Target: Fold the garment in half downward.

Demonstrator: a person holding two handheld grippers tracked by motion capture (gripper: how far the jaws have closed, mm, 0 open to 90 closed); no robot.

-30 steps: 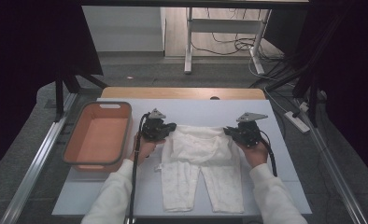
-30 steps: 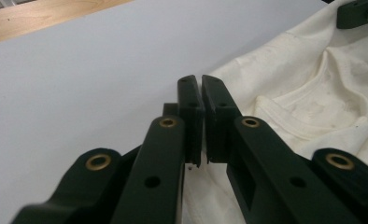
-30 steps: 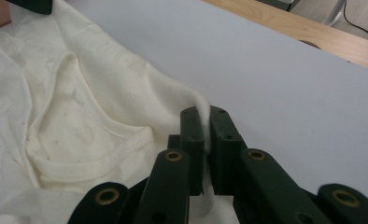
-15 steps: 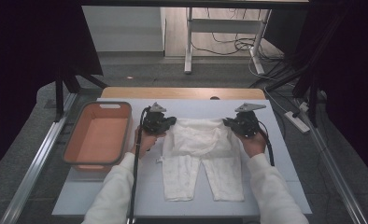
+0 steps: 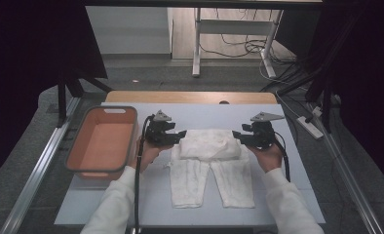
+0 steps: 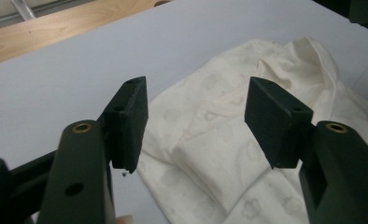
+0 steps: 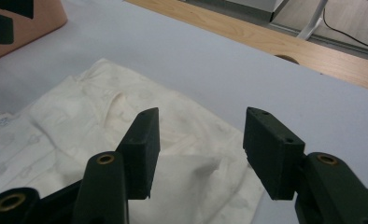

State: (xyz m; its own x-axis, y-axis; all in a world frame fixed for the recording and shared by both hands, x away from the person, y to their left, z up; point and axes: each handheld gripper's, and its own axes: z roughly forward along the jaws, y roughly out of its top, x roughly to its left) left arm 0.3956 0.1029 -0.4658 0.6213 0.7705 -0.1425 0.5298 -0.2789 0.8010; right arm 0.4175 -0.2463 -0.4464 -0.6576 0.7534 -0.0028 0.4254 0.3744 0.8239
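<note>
Cream cotton baby trousers [image 5: 210, 163] lie flat on the pale blue table [image 5: 297, 190], between the two grippers, with the waist end folded back over itself into a doubled band and both legs pointing toward the person. An orange basket [image 5: 101, 142] stands at the table's left edge, well apart from the garment.

Left gripper [image 5: 180, 134]: its jaws have just been opening; the left gripper view shows them parted above the folded corner, pads clear of the cloth. Right gripper [image 5: 236, 135]: likewise just been opening, jaws parted over the opposite corner, nothing clamped.

Progress: the first fold, at the waist, appears laid down and released. The fold sits slightly rumpled along its top edge. Remaining, by judgement: the legs are not yet folded up, the bundle is not compact, and nothing has been placed in the basket, should that be its destination.
</note>
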